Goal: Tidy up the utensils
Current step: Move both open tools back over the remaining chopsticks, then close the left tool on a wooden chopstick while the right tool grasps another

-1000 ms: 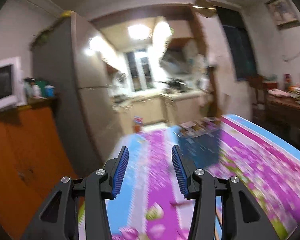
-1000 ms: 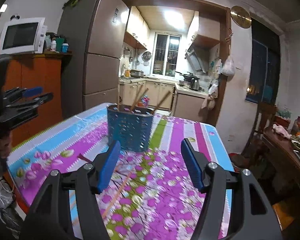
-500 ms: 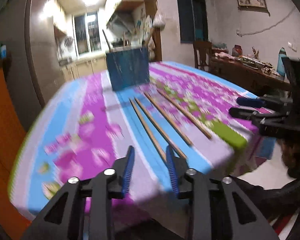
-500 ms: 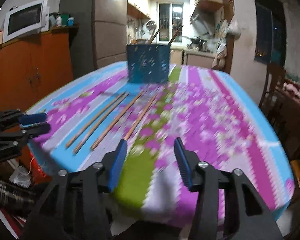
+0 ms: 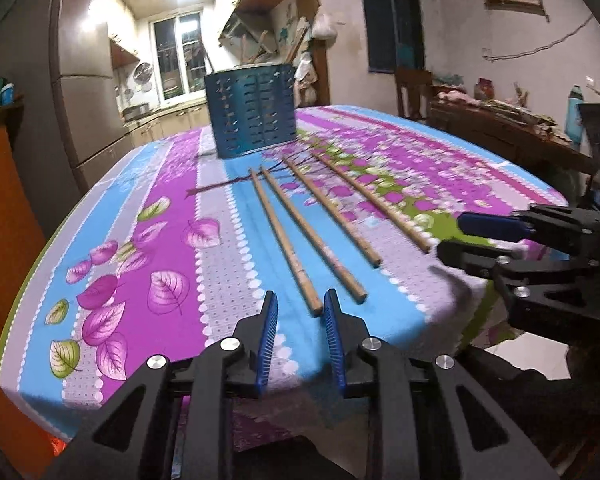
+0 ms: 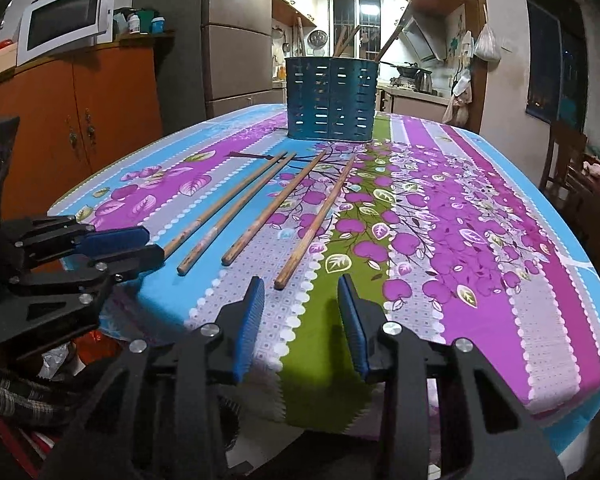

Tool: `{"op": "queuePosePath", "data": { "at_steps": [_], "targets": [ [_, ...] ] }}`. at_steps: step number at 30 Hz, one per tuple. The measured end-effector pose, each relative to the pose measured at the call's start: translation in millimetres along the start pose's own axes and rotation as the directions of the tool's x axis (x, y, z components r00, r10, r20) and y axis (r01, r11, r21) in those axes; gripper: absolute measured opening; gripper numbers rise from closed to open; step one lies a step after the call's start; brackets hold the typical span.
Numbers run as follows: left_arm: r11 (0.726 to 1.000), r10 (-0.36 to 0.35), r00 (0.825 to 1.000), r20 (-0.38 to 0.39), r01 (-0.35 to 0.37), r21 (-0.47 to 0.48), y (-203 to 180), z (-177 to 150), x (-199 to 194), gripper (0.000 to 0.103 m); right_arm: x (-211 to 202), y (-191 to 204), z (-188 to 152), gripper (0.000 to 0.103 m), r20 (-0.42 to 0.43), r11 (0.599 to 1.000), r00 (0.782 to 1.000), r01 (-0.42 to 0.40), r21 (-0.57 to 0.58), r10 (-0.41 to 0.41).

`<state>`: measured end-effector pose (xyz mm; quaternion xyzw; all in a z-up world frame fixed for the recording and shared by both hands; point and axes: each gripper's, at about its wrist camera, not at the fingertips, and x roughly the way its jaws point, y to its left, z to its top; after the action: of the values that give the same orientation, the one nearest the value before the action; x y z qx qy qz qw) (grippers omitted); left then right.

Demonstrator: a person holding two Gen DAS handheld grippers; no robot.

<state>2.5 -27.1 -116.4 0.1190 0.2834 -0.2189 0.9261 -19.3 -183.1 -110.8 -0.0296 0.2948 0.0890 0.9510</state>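
Observation:
Several wooden chopsticks [image 5: 320,216] [image 6: 260,208] lie side by side on the flowered tablecloth [image 5: 140,240] [image 6: 460,240], pointing at a blue slotted utensil holder [image 5: 252,112] [image 6: 332,100] that has a few sticks standing in it. My left gripper [image 5: 301,299] hovers at the table's near edge, jaws narrow. The near end of the leftmost chopstick [image 5: 284,240] lies between its tips, with neither pad pressing on it. My right gripper [image 6: 302,283] is closing. The near end of the rightmost chopstick [image 6: 320,220] sits just inside its tips, untouched.
Left of the table are an orange cabinet [image 6: 80,112] with a microwave [image 6: 64,20] on it and a tall fridge [image 6: 236,40]. To the right, a chair [image 5: 412,88] stands by a cluttered side table [image 5: 500,120]. Each gripper shows in the other's view [image 5: 480,240] [image 6: 120,248].
Both grippers have sunk and tipped down toward the table's near edge. Both jaws have narrowed. The chopsticks' near ends now lie at the fingertips.

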Motion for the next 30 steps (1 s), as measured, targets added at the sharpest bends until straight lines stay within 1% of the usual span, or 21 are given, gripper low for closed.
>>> {"op": "queuePosePath", "data": {
  "at_steps": [4,7,8,12,14,17,19,21,25,27,28,30],
  "targets": [
    [0.999,0.044,0.999,0.021,-0.044,0.004,-1.9,0.0,3.1,0.026,3.6,2.3,-0.4,0.037,0.005,1.0,1.0,0.0,-0.001,0.0],
    [0.999,0.053,0.998,0.029,-0.053,-0.013,-1.3,0.2,3.6,0.026,5.4,5.8,-0.4,0.036,0.017,1.0,1.0,0.011,-0.007,-0.011],
    [0.998,0.056,0.998,0.033,-0.055,-0.018,-0.8,0.2,4.0,0.026,7.2,6.3,-0.2,0.032,0.017,1.0,1.0,0.017,-0.007,-0.017],
    [0.997,0.071,0.996,0.048,-0.07,-0.028,-1.9,-1.7,3.9,0.026,11.7,8.0,-0.4,0.025,0.023,1.0,0.999,0.025,0.003,-0.026],
    [0.996,0.081,0.995,0.059,-0.08,-0.03,-2.4,-3.1,4.0,0.026,13.3,10.3,0.2,0.019,0.031,0.999,0.999,0.035,0.001,-0.035],
    [0.996,0.087,0.994,0.073,-0.084,-0.032,-3.4,-5.1,3.0,0.026,14.7,13.6,0.0,0.014,0.04,0.999,0.998,0.046,-0.001,-0.046],
    [0.996,0.09,0.993,0.082,-0.088,-0.033,-4.0,-6.2,2.5,0.026,15.0,14.6,0.1,0.013,0.042,0.999,0.998,0.05,0.002,-0.051],
    [0.996,0.086,0.992,0.089,-0.084,-0.034,-5.1,-7.4,1.8,0.023,15.8,14.8,0.5,0.013,0.044,0.999,0.998,0.054,0.008,-0.054],
    [0.997,0.082,0.992,0.1,-0.08,-0.021,-9.8,-9.3,0.6,0.015,16.6,15.4,-0.4,0.007,0.048,0.998,0.997,0.051,0.029,-0.052],
    [0.997,0.078,0.992,0.103,-0.077,-0.022,-10.0,-9.5,1.0,0.013,15.8,14.4,-1.0,0.007,0.051,0.998,0.997,0.048,0.04,-0.05],
    [0.997,0.079,0.991,0.103,-0.077,-0.025,-9.1,-9.7,1.6,0.01,15.4,13.3,-1.5,0.007,0.052,0.998,0.997,0.046,0.047,-0.049],
    [0.997,0.079,0.991,0.106,-0.075,-0.035,-7.0,-9.9,2.1,0.009,14.6,11.7,-2.1,0.006,0.055,0.997,0.997,0.044,0.063,-0.047]
  ]
}}
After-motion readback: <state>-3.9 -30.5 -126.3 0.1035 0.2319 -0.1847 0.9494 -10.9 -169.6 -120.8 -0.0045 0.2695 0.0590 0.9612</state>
